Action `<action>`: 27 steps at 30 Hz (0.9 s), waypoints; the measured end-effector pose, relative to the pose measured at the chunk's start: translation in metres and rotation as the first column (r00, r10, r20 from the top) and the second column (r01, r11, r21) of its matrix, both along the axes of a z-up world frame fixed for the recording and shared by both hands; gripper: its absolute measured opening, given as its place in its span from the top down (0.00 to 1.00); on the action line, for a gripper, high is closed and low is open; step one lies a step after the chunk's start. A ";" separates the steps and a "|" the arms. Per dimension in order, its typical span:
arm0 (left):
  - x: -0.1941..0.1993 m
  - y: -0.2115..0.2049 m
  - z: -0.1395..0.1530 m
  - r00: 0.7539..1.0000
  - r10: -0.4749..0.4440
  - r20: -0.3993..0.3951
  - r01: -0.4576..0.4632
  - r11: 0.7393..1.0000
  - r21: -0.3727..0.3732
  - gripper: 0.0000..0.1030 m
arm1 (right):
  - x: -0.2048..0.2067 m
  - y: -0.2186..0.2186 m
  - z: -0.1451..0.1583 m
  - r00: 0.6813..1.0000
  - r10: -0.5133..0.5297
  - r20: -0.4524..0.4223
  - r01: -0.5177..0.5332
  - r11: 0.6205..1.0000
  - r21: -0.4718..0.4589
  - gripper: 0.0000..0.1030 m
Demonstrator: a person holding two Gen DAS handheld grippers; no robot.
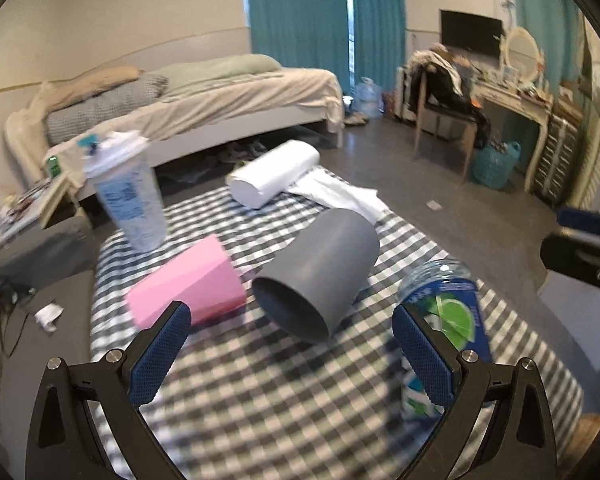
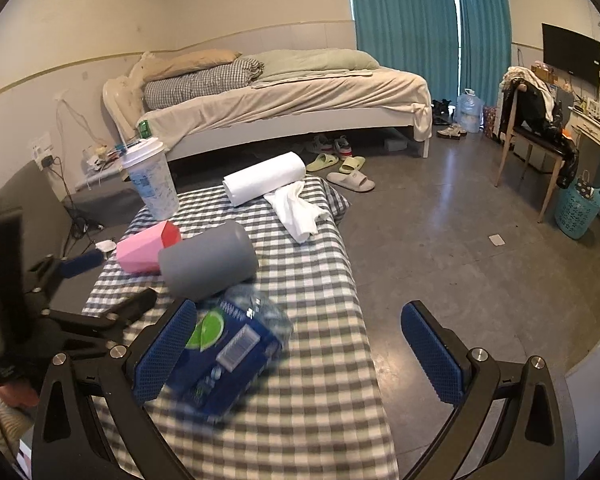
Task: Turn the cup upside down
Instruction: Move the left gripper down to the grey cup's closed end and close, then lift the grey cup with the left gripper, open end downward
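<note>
A grey cup (image 1: 320, 272) lies on its side on the checked table (image 1: 260, 400), its open mouth toward my left gripper (image 1: 292, 344). That gripper is open and empty, a little short of the cup. In the right wrist view the grey cup (image 2: 208, 258) lies past the bottle. My right gripper (image 2: 300, 344) is open and empty, over the table's right edge. The left gripper (image 2: 100, 280) shows at the left of that view.
A pink cup (image 1: 188, 280) lies left of the grey cup. A blue-labelled water bottle (image 1: 448, 312) lies to the right. A tall lidded drink cup (image 1: 128, 192), a paper towel roll (image 1: 272, 172) and a white cloth (image 1: 336, 192) sit at the far end.
</note>
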State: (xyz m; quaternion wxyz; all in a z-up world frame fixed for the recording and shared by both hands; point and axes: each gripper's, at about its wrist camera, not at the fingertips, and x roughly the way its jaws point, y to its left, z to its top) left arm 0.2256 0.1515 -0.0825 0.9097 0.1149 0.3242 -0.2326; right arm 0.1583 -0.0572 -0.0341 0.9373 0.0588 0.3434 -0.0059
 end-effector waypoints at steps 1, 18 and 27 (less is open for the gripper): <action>0.007 -0.002 -0.005 1.000 -0.015 -0.005 0.015 1.000 0.008 0.00 | 0.006 -0.001 -0.002 1.000 0.005 -0.007 -0.005 1.000 0.000 0.00; 0.050 -0.035 -0.032 0.981 -0.195 0.013 0.191 0.971 0.145 0.01 | 0.055 -0.001 -0.026 1.000 0.002 -0.027 -0.002 1.000 -0.013 0.00; 0.035 -0.036 -0.031 0.985 -0.170 -0.011 0.170 0.969 0.177 0.19 | 0.047 -0.005 -0.021 0.999 -0.007 -0.036 0.007 1.000 0.007 0.00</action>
